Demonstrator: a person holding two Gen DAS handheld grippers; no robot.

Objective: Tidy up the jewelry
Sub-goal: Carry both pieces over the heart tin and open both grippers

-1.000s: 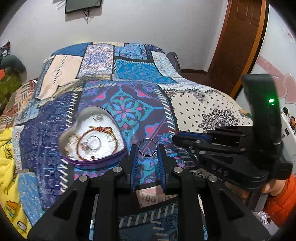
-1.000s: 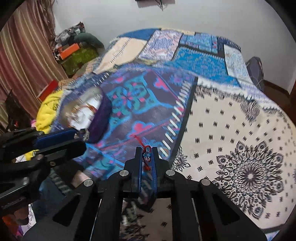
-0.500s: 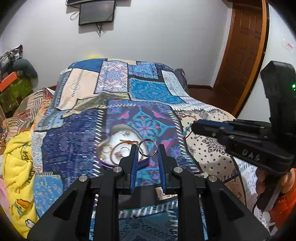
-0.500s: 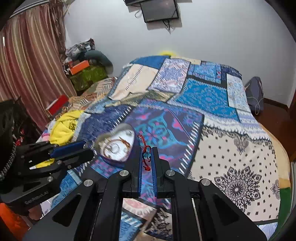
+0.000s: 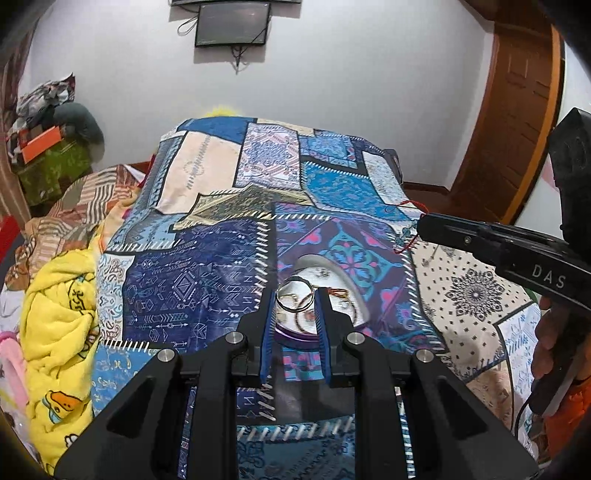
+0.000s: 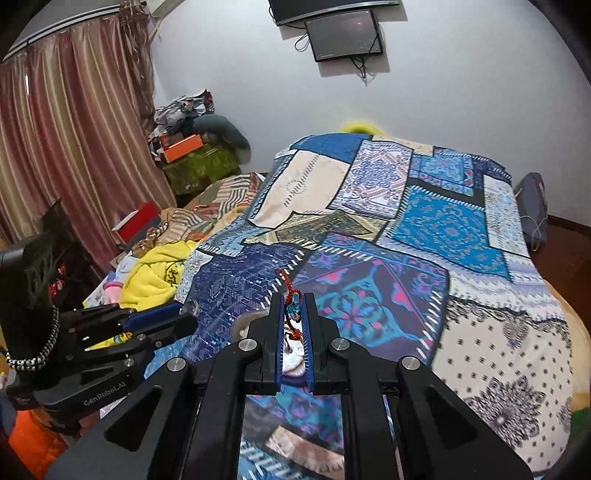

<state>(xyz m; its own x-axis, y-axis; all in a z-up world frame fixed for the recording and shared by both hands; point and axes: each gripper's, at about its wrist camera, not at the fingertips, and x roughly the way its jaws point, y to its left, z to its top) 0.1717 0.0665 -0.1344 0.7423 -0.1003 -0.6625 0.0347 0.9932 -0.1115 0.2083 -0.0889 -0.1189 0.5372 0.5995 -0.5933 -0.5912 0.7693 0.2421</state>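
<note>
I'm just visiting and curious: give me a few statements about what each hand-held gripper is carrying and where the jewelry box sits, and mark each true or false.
1. The left hand-held gripper holds a silver ring between its fingers. True.
2. The right hand-held gripper is empty. False: it pinches a red cord bracelet with blue beads.
3. The heart-shaped tin sits on the patchwork bedspread. True.
4. The tin is closed with a lid. False: it lies open, with bangles showing inside.
5. A screen hangs on the wall. True.
</note>
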